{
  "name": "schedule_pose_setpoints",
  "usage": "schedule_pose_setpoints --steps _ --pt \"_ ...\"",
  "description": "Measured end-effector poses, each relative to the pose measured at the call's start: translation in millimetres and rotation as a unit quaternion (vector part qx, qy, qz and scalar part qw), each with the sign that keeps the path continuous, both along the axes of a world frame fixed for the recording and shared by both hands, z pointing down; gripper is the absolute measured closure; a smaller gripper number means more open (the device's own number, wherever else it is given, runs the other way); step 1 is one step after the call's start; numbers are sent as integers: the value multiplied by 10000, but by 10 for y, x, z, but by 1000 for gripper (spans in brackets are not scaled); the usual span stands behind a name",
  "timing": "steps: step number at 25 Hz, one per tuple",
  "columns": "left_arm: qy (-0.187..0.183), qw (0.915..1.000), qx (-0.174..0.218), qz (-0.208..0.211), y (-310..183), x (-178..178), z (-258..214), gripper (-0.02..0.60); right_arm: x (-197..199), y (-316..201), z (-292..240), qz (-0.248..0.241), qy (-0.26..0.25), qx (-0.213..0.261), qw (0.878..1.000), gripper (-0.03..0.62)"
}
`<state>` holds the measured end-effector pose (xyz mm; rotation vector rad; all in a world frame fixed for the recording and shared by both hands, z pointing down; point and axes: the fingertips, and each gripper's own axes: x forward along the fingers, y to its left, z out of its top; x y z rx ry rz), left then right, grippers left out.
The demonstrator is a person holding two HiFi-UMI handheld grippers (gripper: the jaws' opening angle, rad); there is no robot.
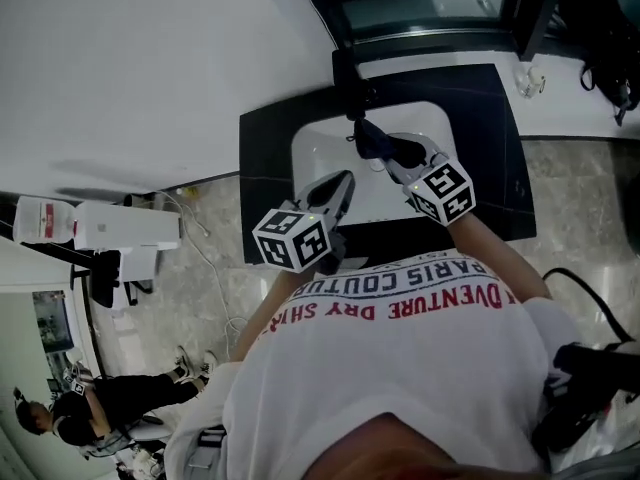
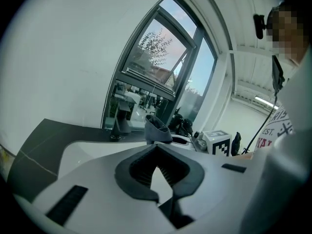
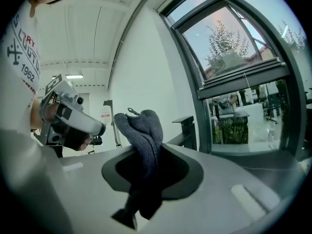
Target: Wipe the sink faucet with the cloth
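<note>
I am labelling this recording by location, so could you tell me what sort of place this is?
Probably a washbasin corner in an office-like or workshop building, not a home bathroom: a white sink set in a dark countertop with a dark faucet, tall windows behind it, and a stone-look floor.

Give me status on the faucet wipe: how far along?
Done: the cloth is picked up, pinched in the right gripper over the sink. In hand: it hangs close by the faucet; the left gripper view shows a gap between them. Left: the wiping itself; no wiped area can be told. The left gripper is shut, empty.
</note>
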<state>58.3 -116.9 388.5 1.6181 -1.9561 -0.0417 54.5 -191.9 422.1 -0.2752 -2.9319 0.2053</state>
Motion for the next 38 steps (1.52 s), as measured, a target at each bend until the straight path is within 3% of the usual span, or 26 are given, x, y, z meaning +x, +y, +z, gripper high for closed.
schedule_pose_setpoints --steps 5,10,17,25,38 --pt "-115 9997 -124 -149 -25 -294 96 580 -317 99 66 -42 -58 57 10000 516" --pt "-6 9998 -193 -58 -149 -537 256 581 -671 48 157 120 -43 106 9999 516" --pt "183 9996 -209 -72 -271 -886 447 580 -982 72 258 93 -2 540 9985 516" --pt "329 9990 -293 -63 -352 -977 598 580 -1097 141 379 -113 86 997 9949 516" --pt "327 9990 -295 -57 -349 -961 605 581 -944 -23 371 78 70 968 9952 516"
